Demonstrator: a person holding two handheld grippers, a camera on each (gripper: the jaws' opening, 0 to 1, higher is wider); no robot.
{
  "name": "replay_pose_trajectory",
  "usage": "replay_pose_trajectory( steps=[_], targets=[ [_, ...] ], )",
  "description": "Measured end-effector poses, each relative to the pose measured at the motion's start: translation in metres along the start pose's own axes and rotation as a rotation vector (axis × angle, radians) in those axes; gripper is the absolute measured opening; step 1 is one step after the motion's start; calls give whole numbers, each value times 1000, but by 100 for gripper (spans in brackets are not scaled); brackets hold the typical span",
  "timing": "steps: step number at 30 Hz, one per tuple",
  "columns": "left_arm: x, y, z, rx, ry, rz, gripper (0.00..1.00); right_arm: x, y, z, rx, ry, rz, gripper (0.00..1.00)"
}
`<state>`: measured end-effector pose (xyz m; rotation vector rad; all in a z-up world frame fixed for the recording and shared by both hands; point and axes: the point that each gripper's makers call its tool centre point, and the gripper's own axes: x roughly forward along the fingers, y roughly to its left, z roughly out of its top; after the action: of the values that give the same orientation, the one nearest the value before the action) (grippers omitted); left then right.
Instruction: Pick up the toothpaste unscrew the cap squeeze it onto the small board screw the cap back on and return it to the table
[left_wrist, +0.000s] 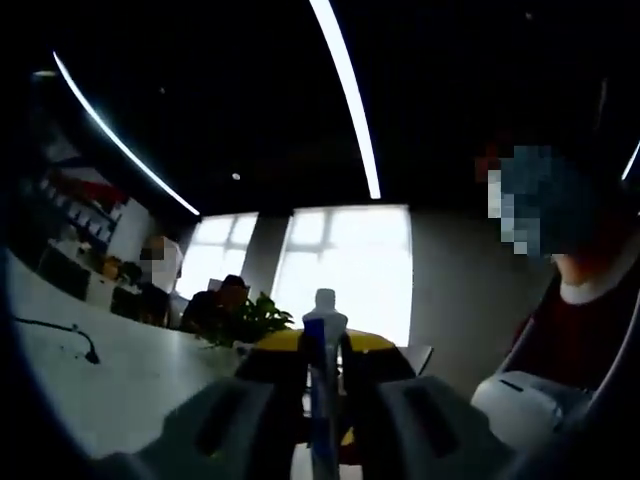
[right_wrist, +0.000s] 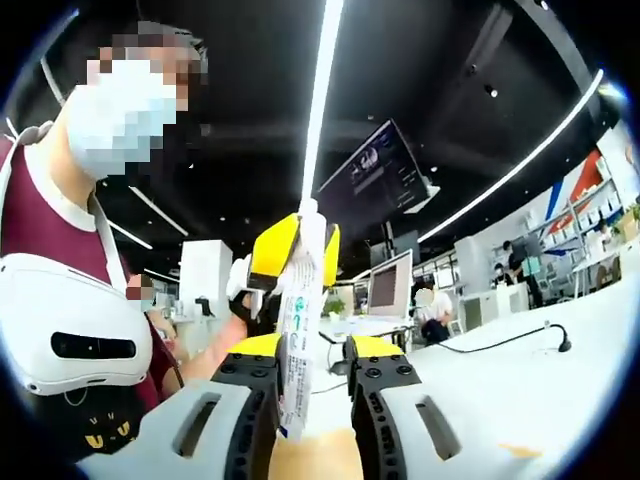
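In the left gripper view, the white desk (left_wrist: 120, 380) stretches away to the left of the gripper, with a dark cable (left_wrist: 60, 330) lying on it. Further off to the left a seated person (left_wrist: 225, 300) is beside a green plant (left_wrist: 250, 320), with bright windows (left_wrist: 345, 265) behind them. The left gripper (left_wrist: 322, 400) is closed on the toothpaste (left_wrist: 322, 370), whose thin tube rises edge-on between the jaws, its white cap end (left_wrist: 325, 300) topmost, above the jaw tips. The yellow tips of the other gripper show just behind the tube. To the right stands a person in a dark red top (left_wrist: 575, 340).

In the right gripper view, the person in the dark red top (right_wrist: 40, 220) is to the left, wearing a white device (right_wrist: 70, 330) on the chest. The right gripper (right_wrist: 300, 360) holds the toothpaste (right_wrist: 300, 330) clamped between its jaws; the tube stands nearly upright, leaning slightly right. Beyond, the left gripper (right_wrist: 295, 250), held in a gloved hand (right_wrist: 242, 290), pinches the tube's upper part with its yellow tips. To the right lies the white desk (right_wrist: 520, 380) with a cable (right_wrist: 500, 340) on it, monitors (right_wrist: 390, 285) behind, and people (right_wrist: 435, 310) further back.
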<state>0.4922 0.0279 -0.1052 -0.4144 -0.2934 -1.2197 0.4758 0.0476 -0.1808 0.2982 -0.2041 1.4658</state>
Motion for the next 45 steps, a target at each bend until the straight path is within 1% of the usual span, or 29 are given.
replay_pose_trajectory(
  steps=[2,3,5,7,9,10,11,12,13,15,18,19,21,28,34,37,41,43,45],
  targets=[
    [0,0,-1,-2,9,-4,13,-1,0,1,63,-29,26,21],
    [0,-1,-2,-4,13,-8,13,-1,0,2,71,-43,37,21],
    [0,-2,-3,-9,18,-12,13,-2,0,3,75,-52,47,20],
    [0,-3,-3,-15,21,-18,13,-1,3,5,91,-64,74,20],
    [0,-4,-4,-22,25,-23,13,1,3,5,95,-70,88,20],
    [0,-3,-5,-22,28,-22,13,2,4,6,96,-72,95,18],
    [0,-2,-5,-18,31,-19,13,1,5,7,98,-74,107,12],
    [0,-1,-5,-12,36,-16,13,1,6,7,101,-75,114,11],
    [-1,-1,-4,-27,36,-20,13,0,6,7,109,-80,118,11],
    [-2,0,-4,-33,42,-21,13,-2,6,9,159,-89,129,10],
    [-3,3,-7,-35,61,-18,12,-4,5,8,151,-81,121,8],
    [-3,4,-8,-47,64,-22,12,-4,6,9,165,-78,128,7],
    [-3,4,-8,-68,61,-32,13,-5,6,10,179,-80,133,6],
    [-1,7,-10,-114,65,-41,14,-7,3,12,171,-74,124,4],
    [0,8,-14,-109,77,-42,14,-8,4,12,188,-78,128,4],
    [2,8,-23,-108,104,-43,13,-9,4,13,197,-85,136,4],
    [4,7,-30,-100,122,-46,13,-9,6,14,205,-93,148,4],
    [4,6,-30,-105,121,-48,11,-10,6,14,211,-95,148,4],
    [5,4,-32,-103,124,-51,7,-11,4,14,227,-99,143,4]
  ],
)
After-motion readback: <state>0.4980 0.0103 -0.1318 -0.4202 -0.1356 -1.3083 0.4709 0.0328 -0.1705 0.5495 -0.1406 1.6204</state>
